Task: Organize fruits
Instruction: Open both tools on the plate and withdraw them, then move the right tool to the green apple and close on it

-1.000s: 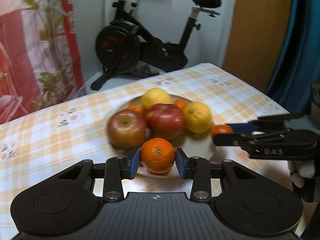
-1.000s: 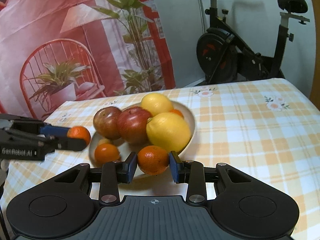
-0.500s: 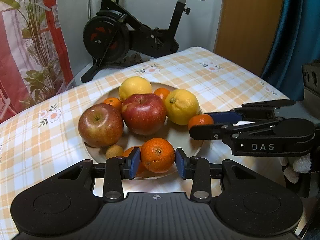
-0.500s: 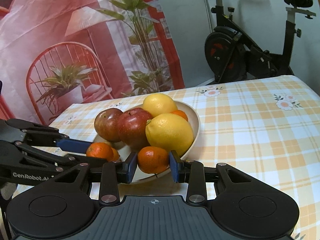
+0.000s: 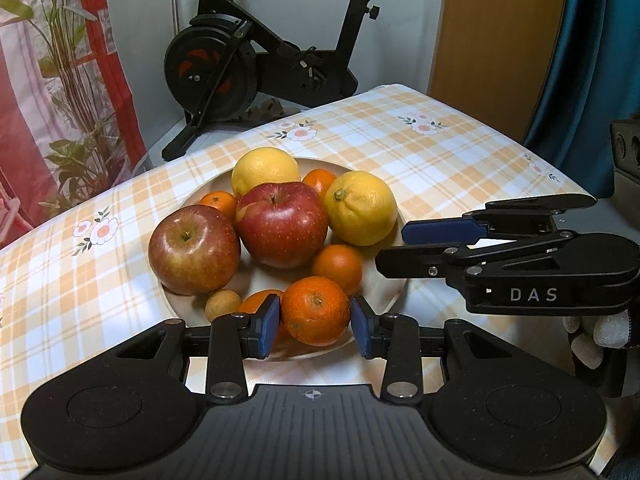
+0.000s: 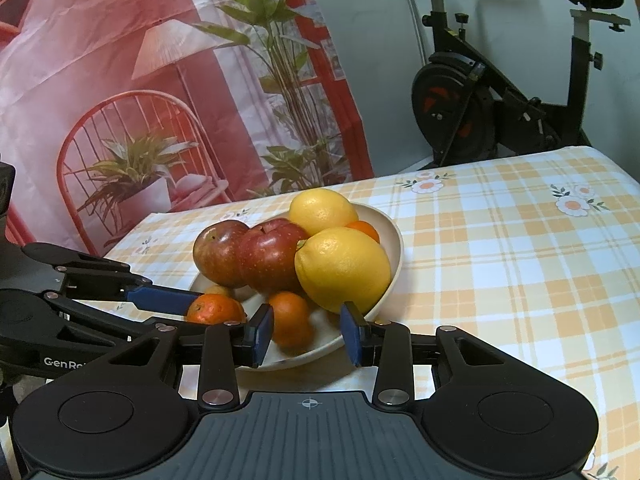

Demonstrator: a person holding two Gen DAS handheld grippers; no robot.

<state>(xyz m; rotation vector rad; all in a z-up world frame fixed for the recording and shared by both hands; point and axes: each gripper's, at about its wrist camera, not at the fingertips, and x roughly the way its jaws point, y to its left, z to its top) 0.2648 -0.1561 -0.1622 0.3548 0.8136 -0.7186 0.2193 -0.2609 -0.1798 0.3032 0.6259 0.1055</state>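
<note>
Fruits fill a shallow, cream-coloured round plate (image 5: 394,280) on the desk (image 5: 460,168): two glossy red apples, two pebbly-skinned yellow lemons, several small dimpled mandarins and one tiny tan, smooth round fruit (image 5: 222,305). The left gripper (image 5: 315,322) has its blue-padded fingers (image 5: 269,320) set against a rough-skinned mandarin (image 5: 315,311), the left pad touching it and the right pad just beside it, at the plate's near edge. Beyond those fingers, the speckled red apple (image 5: 281,224) sits ahead in the middle, the duller russet apple (image 5: 194,249) ahead to the left, and a lemon (image 5: 360,209) with a green stem nub ahead to the right.

The right gripper (image 6: 307,334) holds its fingers wide apart above the plate's near rim; a slightly blurred mandarin (image 6: 290,318) lies between them, apart from both pads. A large lemon (image 6: 343,268) sits just beyond the right finger.

A matte cloth in orange, white and pale-yellow checks with printed daisies covers the desk. Behind it stand a black exercise bike (image 5: 256,64), a pinkish-red printed backdrop (image 6: 140,80) showing a chair, lamp and plants, a white wall, an orange-brown wooden panel (image 5: 496,40) and a teal curtain (image 5: 592,64).
</note>
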